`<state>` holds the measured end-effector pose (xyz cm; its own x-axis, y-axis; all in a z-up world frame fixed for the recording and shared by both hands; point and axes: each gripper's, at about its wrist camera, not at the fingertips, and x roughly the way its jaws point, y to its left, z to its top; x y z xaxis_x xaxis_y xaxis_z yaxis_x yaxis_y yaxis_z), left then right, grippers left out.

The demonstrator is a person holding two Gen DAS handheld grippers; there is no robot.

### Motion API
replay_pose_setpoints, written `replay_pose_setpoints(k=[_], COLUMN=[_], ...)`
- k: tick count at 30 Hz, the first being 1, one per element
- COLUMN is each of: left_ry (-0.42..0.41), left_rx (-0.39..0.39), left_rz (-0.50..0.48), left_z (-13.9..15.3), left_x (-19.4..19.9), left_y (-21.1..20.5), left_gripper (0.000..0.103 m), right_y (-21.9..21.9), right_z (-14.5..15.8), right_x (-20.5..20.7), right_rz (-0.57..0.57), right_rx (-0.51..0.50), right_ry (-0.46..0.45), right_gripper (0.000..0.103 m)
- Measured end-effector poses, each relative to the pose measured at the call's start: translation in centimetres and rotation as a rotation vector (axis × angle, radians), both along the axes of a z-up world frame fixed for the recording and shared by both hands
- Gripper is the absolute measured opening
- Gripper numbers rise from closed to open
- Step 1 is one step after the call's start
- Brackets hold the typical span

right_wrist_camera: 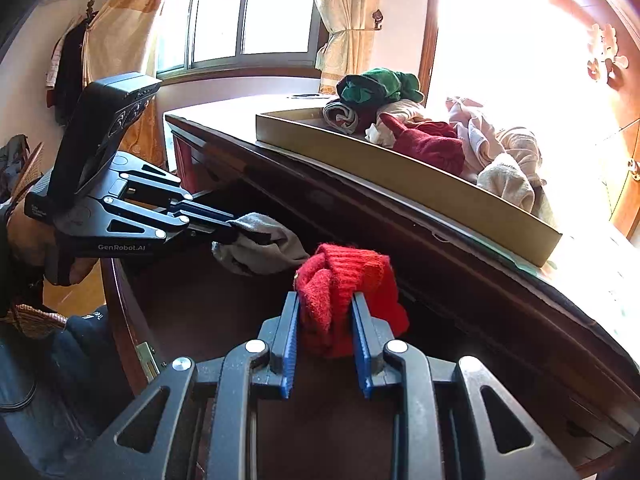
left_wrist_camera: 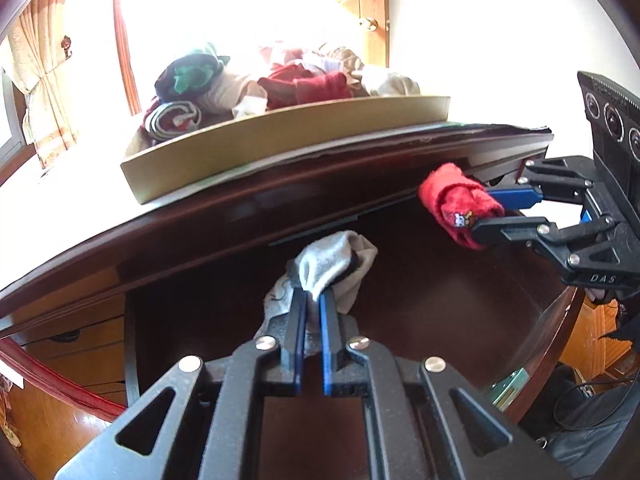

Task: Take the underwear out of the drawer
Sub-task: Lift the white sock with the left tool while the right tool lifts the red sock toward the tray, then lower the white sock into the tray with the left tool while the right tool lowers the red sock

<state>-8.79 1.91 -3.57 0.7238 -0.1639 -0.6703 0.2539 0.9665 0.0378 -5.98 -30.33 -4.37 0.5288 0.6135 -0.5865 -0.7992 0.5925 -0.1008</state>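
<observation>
Both grippers are clamped on cloth above the open drawer as we lift its contents out.

From the left wrist, our left gripper (left_wrist_camera: 313, 300) has its jaws nearly together on a grey piece (left_wrist_camera: 336, 264), bunched and hanging over the tips, pinched at one fold so that it comes up in one go. Beneath it the drawer (left_wrist_camera: 440, 300) shows only bare dark wood in the part we can see. To the right of the drawer, our right gripper (left_wrist_camera: 480, 210) holds a red piece (left_wrist_camera: 452, 204) up near the dresser's top edge. Behind the drawer, on the dresser top, sits a shallow tray (left_wrist_camera: 280, 152) heaped with rolled clothes (left_wrist_camera: 280, 84), which we judge to be where the pieces go.

From the right wrist, the right gripper (right_wrist_camera: 326, 300) has its jaws a little apart, pressing on the red piece (right_wrist_camera: 348, 280), a thick knitted bundle that keeps them from meeting. To the left, over the drawer (right_wrist_camera: 200, 312), the left gripper (right_wrist_camera: 230, 228) pinches the grey piece (right_wrist_camera: 264, 248), a hand (right_wrist_camera: 28, 236) behind it. Up beyond the drawer front, the tray (right_wrist_camera: 420, 180) stands on the dresser top with the clothes (right_wrist_camera: 432, 136) heaped in it.

Both pieces hang clear of the drawer floor; by our reckoning they look more like socks than underwear, and setting them down in the tray remains.
</observation>
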Motion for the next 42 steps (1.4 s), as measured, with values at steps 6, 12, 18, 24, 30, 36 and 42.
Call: replay_pose_setpoints(k=[6, 12, 18, 24, 30, 36, 42], left_ry=[-0.049, -0.104, -0.151, -0.189, -0.235, -0.276, -0.301], left_rx=[-0.020, -0.032, -0.039, -0.044, -0.034, -0.023, -0.009], left_rz=[0.025, 0.048, 0.054, 0.048, 0.046, 0.047, 0.051], left_z=[1.3, 2.2, 3.9, 5.2, 7.4, 9.6, 11.3], left_x=[-1.0, -2.4, -2.8, -2.7, -2.3, -1.6, -0.3], left_y=[0.2, 0.5, -0.2, -0.5, -0.6, -0.5, -0.1], left_gripper=[0.004, 0.004, 0.004, 0.004, 0.004, 0.004, 0.004], right_y=[-1.0, -1.8, -2.3, -2.2, -1.7, -1.2, -0.4], right_z=[0.3, 0.7, 1.6, 2.5, 3.9, 5.9, 7.6], right_x=[-0.6, -1.1, -1.4, -1.6, -0.9, 0.0, 1.3], right_rz=[-0.016, -0.038, -0.052, -0.056, -0.059, -0.056, -0.056], right_rx=[0.039, 0.090, 0.131, 0.152, 0.165, 0.183, 0.193], right_ry=[-0.029, -0.060, -0.088, -0.120, -0.149, -0.175, -0.187], right_gripper=[0.026, 0.026, 0.026, 0.026, 0.026, 0.026, 0.026])
